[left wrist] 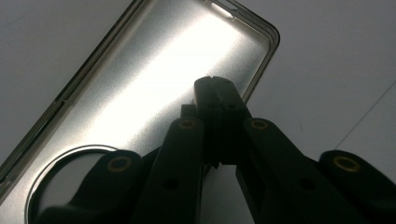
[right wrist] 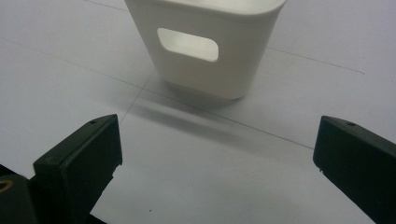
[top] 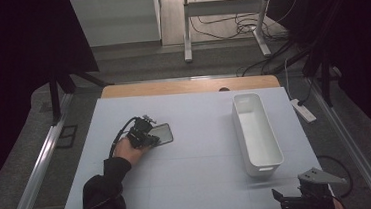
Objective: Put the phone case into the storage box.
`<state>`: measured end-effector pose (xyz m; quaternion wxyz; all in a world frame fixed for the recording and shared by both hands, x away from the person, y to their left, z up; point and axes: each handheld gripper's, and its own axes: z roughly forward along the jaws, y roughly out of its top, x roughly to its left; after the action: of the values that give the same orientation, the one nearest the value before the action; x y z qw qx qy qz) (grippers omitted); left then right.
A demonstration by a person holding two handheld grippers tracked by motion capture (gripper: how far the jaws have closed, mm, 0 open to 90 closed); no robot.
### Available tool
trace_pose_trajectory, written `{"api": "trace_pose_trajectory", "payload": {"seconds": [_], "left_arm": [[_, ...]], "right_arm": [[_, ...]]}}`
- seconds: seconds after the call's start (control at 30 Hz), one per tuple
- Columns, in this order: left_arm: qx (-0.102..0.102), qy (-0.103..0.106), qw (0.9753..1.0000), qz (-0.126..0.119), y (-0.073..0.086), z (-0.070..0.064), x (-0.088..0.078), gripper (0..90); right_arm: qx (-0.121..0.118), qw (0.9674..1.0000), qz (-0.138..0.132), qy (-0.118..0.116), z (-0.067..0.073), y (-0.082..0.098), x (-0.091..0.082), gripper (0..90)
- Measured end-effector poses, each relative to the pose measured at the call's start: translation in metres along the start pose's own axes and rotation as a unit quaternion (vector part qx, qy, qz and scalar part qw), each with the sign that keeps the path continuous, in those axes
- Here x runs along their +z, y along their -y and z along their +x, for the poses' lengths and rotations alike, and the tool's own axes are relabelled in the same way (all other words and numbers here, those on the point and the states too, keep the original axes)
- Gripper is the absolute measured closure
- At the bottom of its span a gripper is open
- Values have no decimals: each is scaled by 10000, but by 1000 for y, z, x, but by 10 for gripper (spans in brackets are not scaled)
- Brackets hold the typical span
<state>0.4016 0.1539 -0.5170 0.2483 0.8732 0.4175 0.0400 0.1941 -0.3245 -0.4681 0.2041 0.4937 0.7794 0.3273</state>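
**Thin-edge pinch on phone case: slip risk at the left claw**

High view: I see the left gripper at about 9 o'clock on the white table, reaching to the clear phone case, which lies flat just to its right. The white bin stands well apart at 3 o'clock, long side running away from me. The right gripper rests at 5 o'clock, near the bin's near end.

Left gripper view: the jaws are pressed together, with their tips over the case's long edge near its top corner. I judge they are pinching that thin wall, though the contact itself is hidden by the tips. The camera cut-out sits at 7 o'clock.

Right gripper view: the jaws are spread wide with nothing between them; the bin's end wall with its handle slot stands at 12 o'clock.

Risks, as I judge them: the hold is on a narrow, flexible rim, so a lift may let the case swing, twist or slide free. A quick carry toward the bin could shed it short. The case is wide against the narrow bin, so it may catch on the rim unless it is lined up lengthwise.
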Motion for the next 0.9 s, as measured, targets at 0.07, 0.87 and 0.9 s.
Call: {"api": "trace_pose_trajectory", "payload": {"seconds": [0.07, 0.87, 0.9], "left_arm": [[32, 7, 10000, 14, 4, -3, -2, 889], [75, 46, 10000, -23, 57, -19, -25, 889], [73, 29, 10000, -26, 60, -19, -26, 889]], "right_arm": [[-1, 10000, 1, 2, 0, 0, 0, 14], [-14, 10000, 38, 27, 1, 0, 1, 16], [-15, 10000, 38, 26, 1, 0, 1, 16]]}}
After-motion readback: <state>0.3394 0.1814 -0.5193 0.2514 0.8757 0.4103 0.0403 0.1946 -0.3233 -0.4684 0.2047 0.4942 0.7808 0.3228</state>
